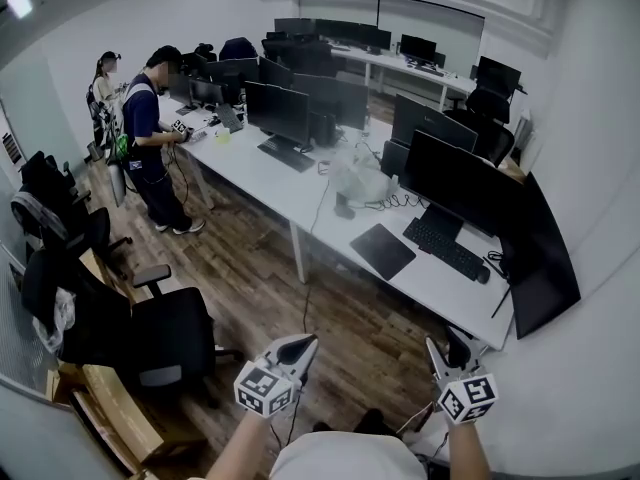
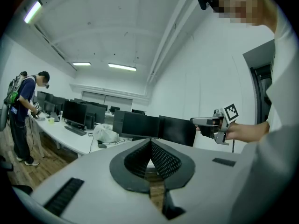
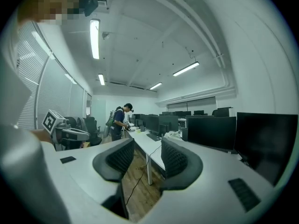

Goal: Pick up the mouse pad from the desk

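Mouse pad [image 1: 383,251] lies flat on the white counter [image 1: 290,193], near its front edge and just left of the keyboard [image 1: 447,247]. It's well apart from both tongs, so nothing is reached yet.

Left tongs [image 1: 300,346] are closed at the tips and empty. Right tongs [image 1: 437,353] stand open with nothing between them. Both are held over the wood floor [image 1: 340,318], short of the counter.

Risks:
- The pad is thin and sits flush, so the tongs likely skid across the top instead of getting under an edge.
- Pushing it could shove it into the keyboard or off the front edge.
- A cable [image 1: 308,268] hangs from the counter to the floor on the approach path and could snag.

Materials: the pad is a dark, matte, slightly skewed rectangle, probably soft and floppy once lifted. The counter is smooth and hard. The pads on the tongs are black, ribbed and curved.
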Action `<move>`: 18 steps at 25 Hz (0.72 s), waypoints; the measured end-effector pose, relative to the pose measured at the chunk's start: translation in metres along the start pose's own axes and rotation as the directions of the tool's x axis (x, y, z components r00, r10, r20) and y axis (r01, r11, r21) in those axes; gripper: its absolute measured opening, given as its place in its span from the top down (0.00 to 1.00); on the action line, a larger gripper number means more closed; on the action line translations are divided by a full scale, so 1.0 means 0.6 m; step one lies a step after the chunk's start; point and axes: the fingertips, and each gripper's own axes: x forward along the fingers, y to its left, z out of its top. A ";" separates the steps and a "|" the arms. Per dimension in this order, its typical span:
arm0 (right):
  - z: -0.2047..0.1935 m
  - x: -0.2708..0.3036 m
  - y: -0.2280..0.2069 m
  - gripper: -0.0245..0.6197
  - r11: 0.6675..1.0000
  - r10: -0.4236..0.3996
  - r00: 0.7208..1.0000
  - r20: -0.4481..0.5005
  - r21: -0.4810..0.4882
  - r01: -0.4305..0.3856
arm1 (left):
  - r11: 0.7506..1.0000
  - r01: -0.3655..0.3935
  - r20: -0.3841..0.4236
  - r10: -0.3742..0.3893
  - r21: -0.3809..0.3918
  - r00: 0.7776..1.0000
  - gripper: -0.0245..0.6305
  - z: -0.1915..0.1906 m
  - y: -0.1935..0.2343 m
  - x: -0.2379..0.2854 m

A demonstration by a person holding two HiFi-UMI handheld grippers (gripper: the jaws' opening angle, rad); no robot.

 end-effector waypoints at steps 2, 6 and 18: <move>-0.006 0.000 0.003 0.66 1.000 -0.001 1.000 -0.007 0.005 0.001 | 1.000 -0.001 -0.001 0.001 -0.004 1.000 0.94 -0.003 0.002 -0.003; -0.017 0.006 0.005 0.65 1.000 0.002 1.000 -0.024 0.006 -0.002 | 1.000 -0.005 -0.009 0.005 -0.012 1.000 0.94 -0.013 0.010 -0.003; -0.036 0.104 -0.070 0.63 0.999 0.043 0.997 -0.059 0.030 -0.042 | 0.998 -0.051 -0.047 0.049 -0.036 0.998 0.94 -0.015 0.058 0.087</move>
